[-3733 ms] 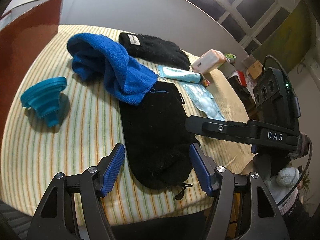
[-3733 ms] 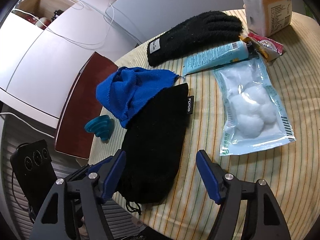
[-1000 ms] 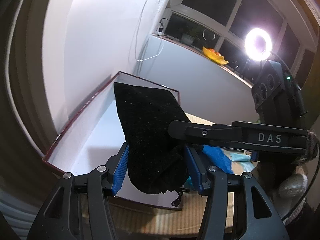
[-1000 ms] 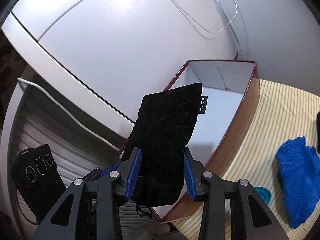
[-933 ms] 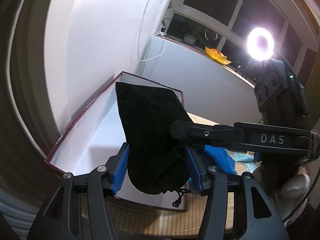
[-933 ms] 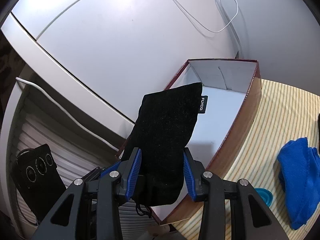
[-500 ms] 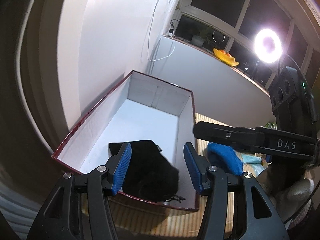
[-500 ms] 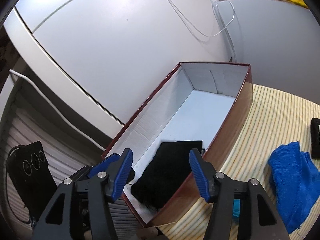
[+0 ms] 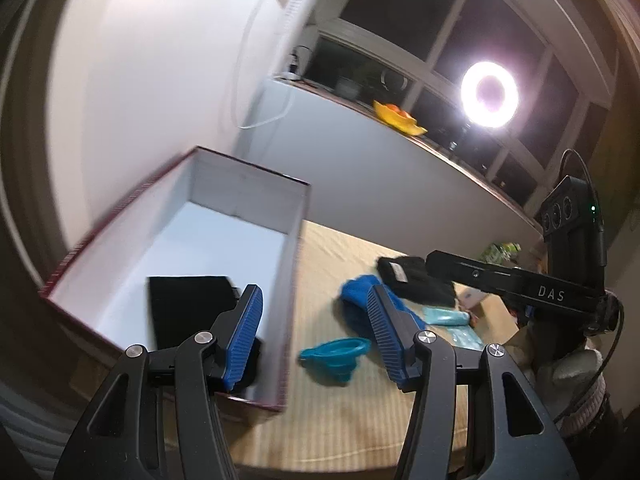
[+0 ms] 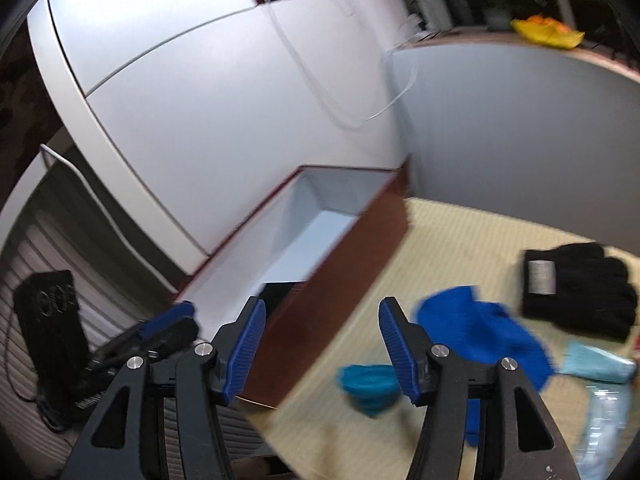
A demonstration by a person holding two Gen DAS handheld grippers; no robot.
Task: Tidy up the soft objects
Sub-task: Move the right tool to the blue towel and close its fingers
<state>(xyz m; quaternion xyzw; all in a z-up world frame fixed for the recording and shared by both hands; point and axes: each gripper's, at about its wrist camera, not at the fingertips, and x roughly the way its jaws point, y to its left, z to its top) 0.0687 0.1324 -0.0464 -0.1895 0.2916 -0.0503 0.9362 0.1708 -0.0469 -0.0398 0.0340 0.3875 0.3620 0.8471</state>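
Both hand-held grippers, left point(image 9: 310, 334) and right point(image 10: 320, 344), stand open with nothing between their blue pads. The black pouch point(image 9: 188, 306) lies flat inside the red box point(image 9: 294, 272). On the striped worktop point(image 9: 332, 264) rest a blue towel point(image 10: 480, 332) and, though blurred, probably a black glove point(image 10: 580, 290).

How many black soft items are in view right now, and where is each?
2. A black pouch lies inside the box; a black glove lies on the table beyond the blue towel. Others may be hidden out of frame.
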